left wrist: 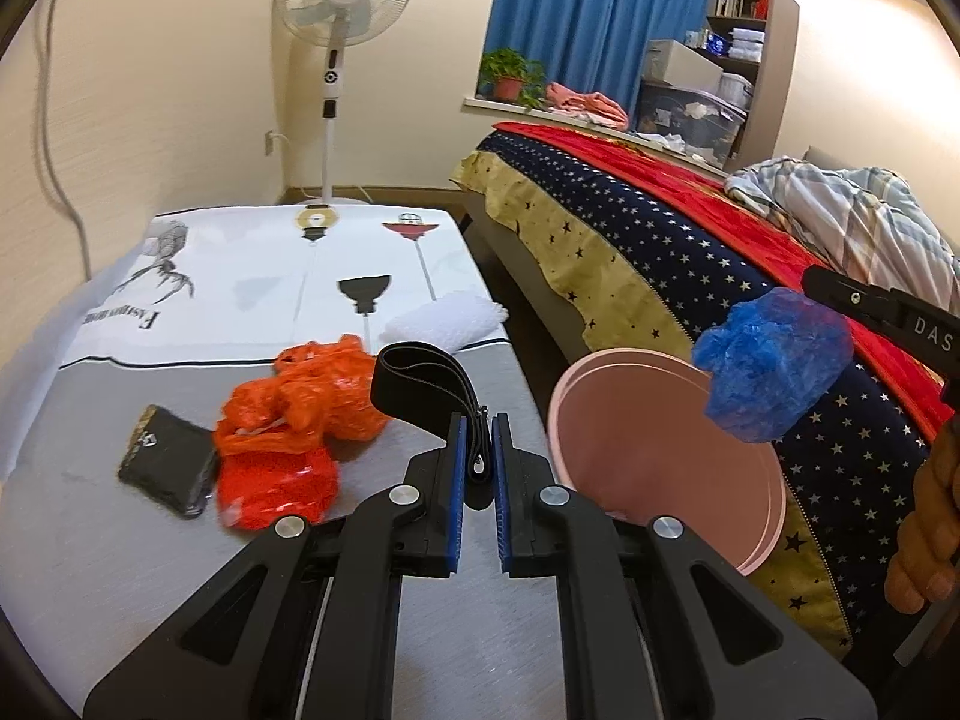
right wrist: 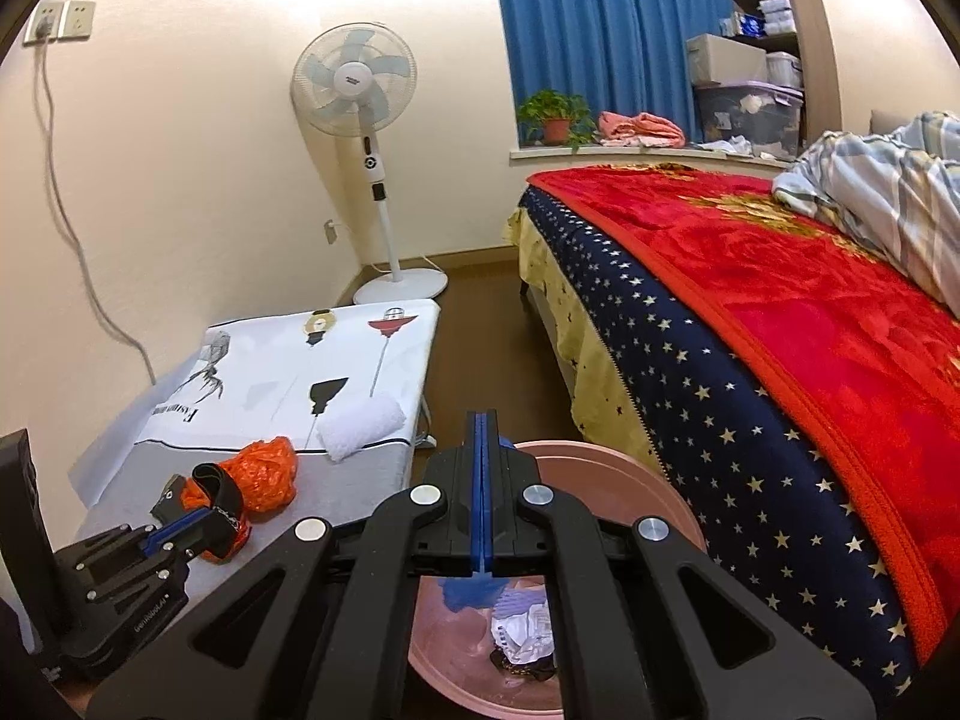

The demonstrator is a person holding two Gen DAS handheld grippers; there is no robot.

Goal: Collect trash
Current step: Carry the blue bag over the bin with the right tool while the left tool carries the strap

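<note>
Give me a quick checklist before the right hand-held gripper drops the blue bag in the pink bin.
1. Right hand-held gripper shut on blue plastic bag: ok.
2. Bag over pink bin opening: ok.
3. Bin has room, only some trash at the bottom: ok.
4. Left hand-held gripper shut on black strap: ok.
5. Orange plastic bag collected from table: not ok.

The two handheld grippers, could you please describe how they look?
Both the left gripper and right gripper are matte black plastic with angular linkage arms, round silver pivot bolts and ribbed blue finger pads. The right one bears white lettering on its side, partly cut off in the left wrist view.
</note>
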